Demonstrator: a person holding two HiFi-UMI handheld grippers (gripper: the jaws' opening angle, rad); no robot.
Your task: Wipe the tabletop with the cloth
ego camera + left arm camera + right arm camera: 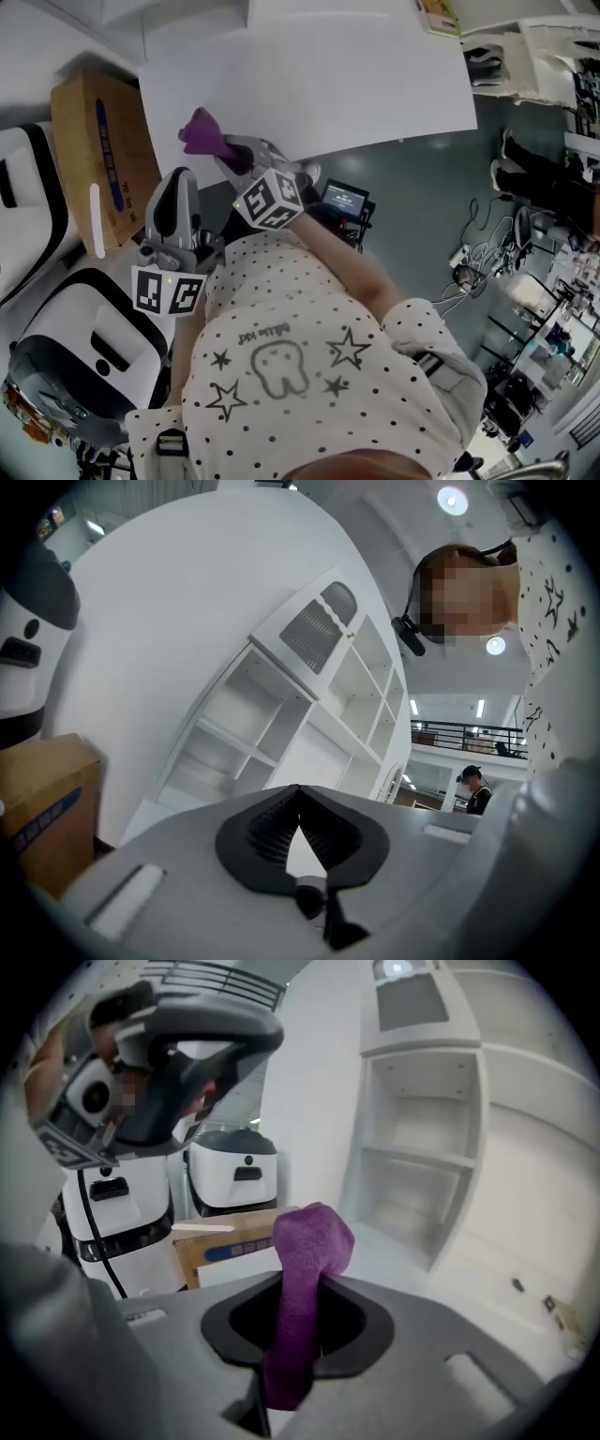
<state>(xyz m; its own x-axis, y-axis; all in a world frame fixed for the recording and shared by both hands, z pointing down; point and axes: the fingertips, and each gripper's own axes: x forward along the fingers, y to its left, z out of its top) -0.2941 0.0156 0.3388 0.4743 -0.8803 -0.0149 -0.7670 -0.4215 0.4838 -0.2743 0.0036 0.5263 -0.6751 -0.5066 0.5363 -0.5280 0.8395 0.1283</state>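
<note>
Right gripper (pixel 298 1330) jaws clamp purple cloth (pixel 314 1241); left gripper (pixel 300 832) jaws together.

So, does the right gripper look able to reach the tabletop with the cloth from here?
Probably yes. The right gripper is shut on the purple cloth and sits at the near corner of the white tabletop. Nothing visible lies between cloth and surface there.
</note>
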